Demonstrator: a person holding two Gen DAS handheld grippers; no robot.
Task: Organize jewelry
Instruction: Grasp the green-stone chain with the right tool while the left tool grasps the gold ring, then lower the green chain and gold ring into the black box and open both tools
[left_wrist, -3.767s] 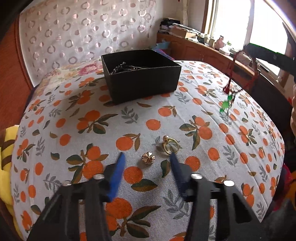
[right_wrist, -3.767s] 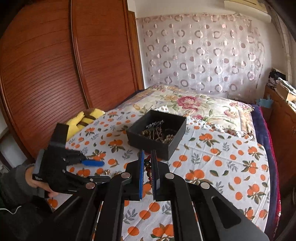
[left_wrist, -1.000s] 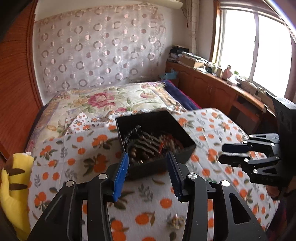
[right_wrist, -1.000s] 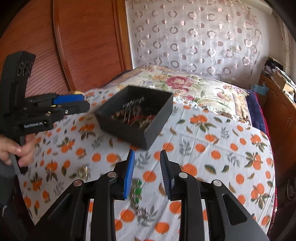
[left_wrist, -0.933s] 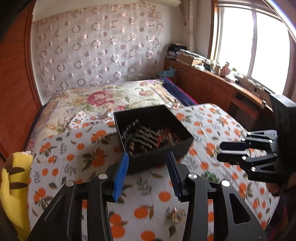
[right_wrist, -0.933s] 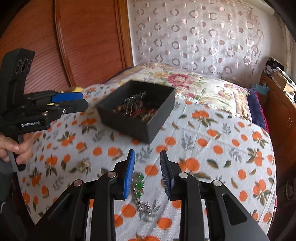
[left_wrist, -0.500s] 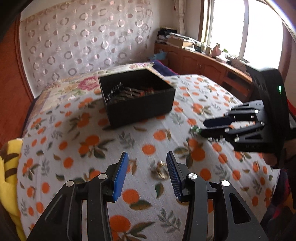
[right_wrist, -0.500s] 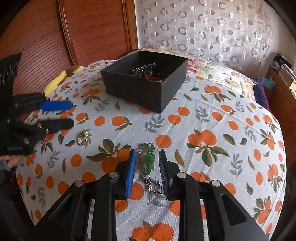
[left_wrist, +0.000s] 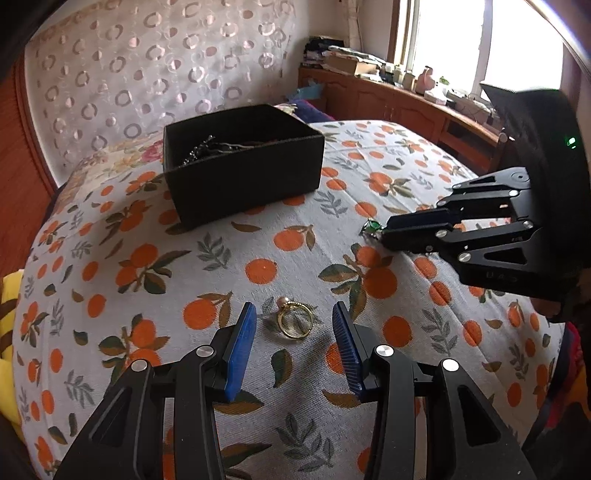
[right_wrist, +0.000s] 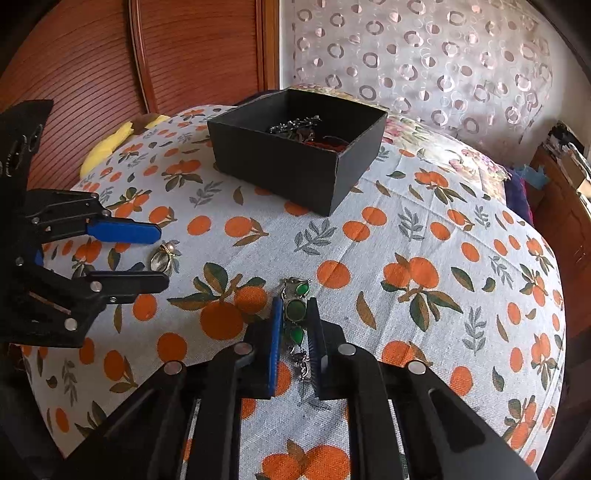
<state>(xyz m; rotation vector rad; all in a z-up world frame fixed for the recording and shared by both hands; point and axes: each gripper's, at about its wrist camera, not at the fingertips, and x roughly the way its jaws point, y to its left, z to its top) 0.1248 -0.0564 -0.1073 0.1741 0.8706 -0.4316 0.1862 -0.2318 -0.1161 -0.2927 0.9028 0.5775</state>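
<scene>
A gold ring with a pearl (left_wrist: 294, 320) lies on the orange-print cloth between the blue pads of my open left gripper (left_wrist: 293, 334), low over it. The ring also shows in the right wrist view (right_wrist: 164, 254), inside the left gripper (right_wrist: 157, 254). A green-stone bracelet (right_wrist: 295, 317) lies on the cloth between the pads of my right gripper (right_wrist: 294, 325), which is open narrowly around it; whether the pads touch it I cannot tell. In the left wrist view its green tip (left_wrist: 372, 225) peeks past the right gripper (left_wrist: 388, 230). The black box (left_wrist: 242, 162) holds several jewelry pieces.
The black box (right_wrist: 295, 147) stands at the far side of the round clothed table (right_wrist: 461, 258). A yellow plush (right_wrist: 110, 142) lies past the table's left edge. A wooden wardrobe (right_wrist: 147, 55) and a bed stand behind, with cabinets under the window (left_wrist: 406, 103).
Both grippers have come down from above the box to the cloth. The left now straddles the ring, and the right has narrowed around the green bracelet.
</scene>
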